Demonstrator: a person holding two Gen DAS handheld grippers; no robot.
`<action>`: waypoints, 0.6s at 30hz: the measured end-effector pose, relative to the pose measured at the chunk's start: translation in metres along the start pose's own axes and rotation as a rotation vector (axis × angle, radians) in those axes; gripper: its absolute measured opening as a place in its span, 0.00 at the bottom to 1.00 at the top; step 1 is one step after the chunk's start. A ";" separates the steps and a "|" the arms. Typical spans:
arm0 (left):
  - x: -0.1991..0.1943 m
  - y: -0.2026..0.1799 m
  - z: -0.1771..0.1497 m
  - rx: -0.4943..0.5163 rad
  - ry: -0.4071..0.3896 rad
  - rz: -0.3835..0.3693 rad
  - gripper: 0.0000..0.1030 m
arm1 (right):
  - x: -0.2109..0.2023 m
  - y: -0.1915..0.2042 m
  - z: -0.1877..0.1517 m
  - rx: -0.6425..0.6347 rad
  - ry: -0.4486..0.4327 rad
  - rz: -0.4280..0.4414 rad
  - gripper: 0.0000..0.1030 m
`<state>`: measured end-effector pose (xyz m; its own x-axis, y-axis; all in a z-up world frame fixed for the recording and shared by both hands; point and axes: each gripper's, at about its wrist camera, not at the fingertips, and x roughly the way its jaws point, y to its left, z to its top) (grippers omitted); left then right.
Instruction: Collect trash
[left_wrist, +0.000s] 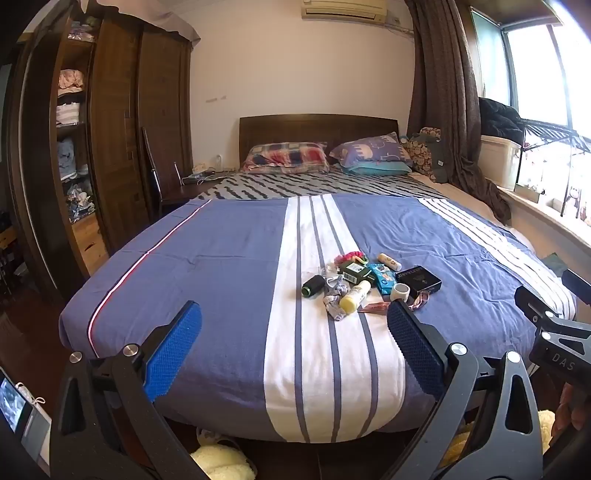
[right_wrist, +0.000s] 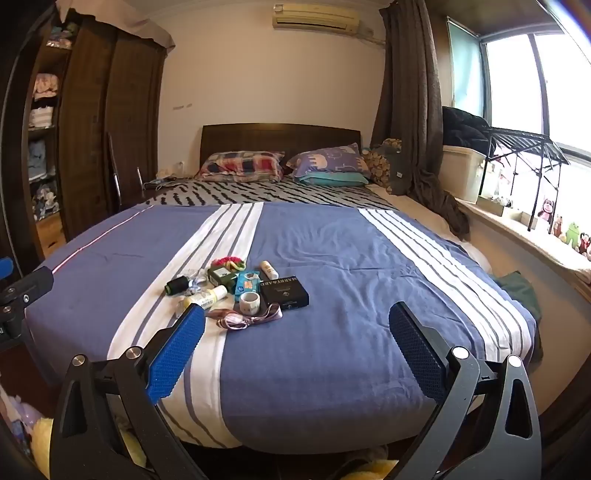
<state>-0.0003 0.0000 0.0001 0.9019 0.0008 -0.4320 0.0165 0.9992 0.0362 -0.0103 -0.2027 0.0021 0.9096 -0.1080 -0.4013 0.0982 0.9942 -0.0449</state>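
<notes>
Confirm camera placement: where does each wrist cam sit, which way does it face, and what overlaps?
Left wrist: on the left gripper at the bed's foot, facing the headboard; own open fingers show, right gripper at the frame's right edge.
Right wrist: on the right gripper, same heading; own open fingers show, left gripper's blue pad tip at the frame's left edge.
Shared: clutter pile, pillows, window.

Small trash items (left_wrist: 364, 286) lie clustered on the bed's striped cover (left_wrist: 229, 266).

Dark wardrobe (left_wrist: 122, 122) left of the bed (left_wrist: 229, 280); brown curtain (left_wrist: 443, 92) beside the bright window (left_wrist: 543, 74); pale wall (left_wrist: 295, 66).
</notes>
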 end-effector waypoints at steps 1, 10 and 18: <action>0.000 0.000 0.000 0.001 0.000 0.000 0.93 | 0.001 -0.001 0.000 0.002 0.004 0.002 0.97; -0.002 -0.004 0.004 -0.003 0.002 -0.006 0.93 | 0.003 -0.003 0.000 0.009 0.008 0.008 0.97; -0.007 -0.008 0.012 0.000 -0.002 -0.003 0.93 | 0.005 0.004 0.002 -0.001 0.006 0.023 0.97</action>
<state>-0.0013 -0.0082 0.0135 0.9027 -0.0027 -0.4304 0.0195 0.9992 0.0346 -0.0046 -0.1995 0.0019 0.9093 -0.0848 -0.4074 0.0767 0.9964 -0.0364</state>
